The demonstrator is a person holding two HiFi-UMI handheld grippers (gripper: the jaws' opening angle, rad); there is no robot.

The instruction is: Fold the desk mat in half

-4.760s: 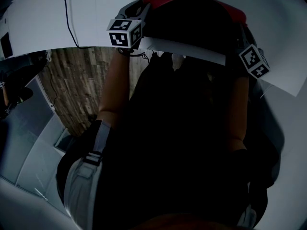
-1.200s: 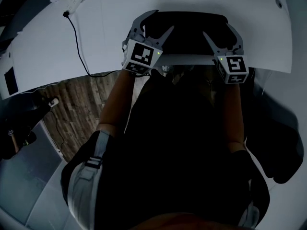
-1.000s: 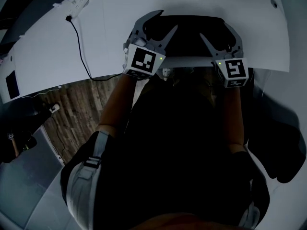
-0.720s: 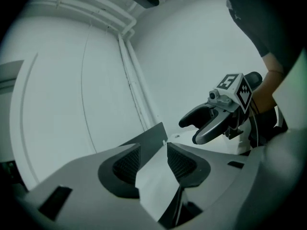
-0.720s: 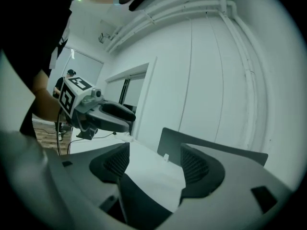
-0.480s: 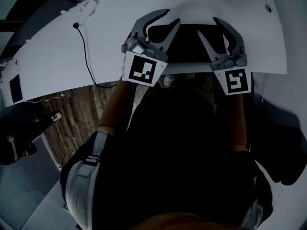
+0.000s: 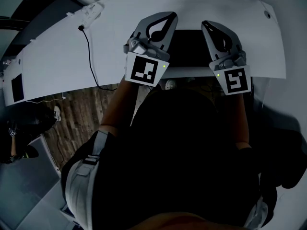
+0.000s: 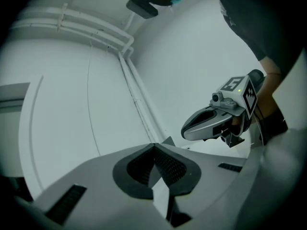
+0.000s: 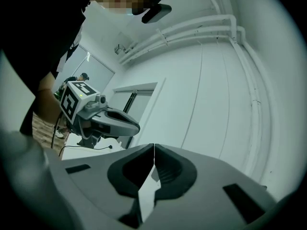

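**Head view with both gripper views.** A white table [image 7: 57, 61] spans the scene above a wood-plank floor [image 7: 72, 121]. In the gripper views we see white walls carrying pipe runs [image 9: 201, 25]. The person's dark torso [image 7: 182, 166] hides the table's near edge. The dark desk mat [image 7: 189, 49] lies on the table, showing between the left gripper [image 7: 171, 16] and the right gripper [image 7: 206, 24]. Both pairs of jaws have just closed, pad against pad, with nothing between them. A black cable [image 7: 89, 47] crosses the table at left.

The left forearm [image 7: 116, 99] and the right forearm [image 7: 237, 116] reach toward 12 o'clock, side by side. The left claw [image 7: 171, 17] is at 11 o'clock and the right claw [image 7: 206, 24] at 1 o'clock, both held level. Their jaws have just been closing and now meet, with nothing between them
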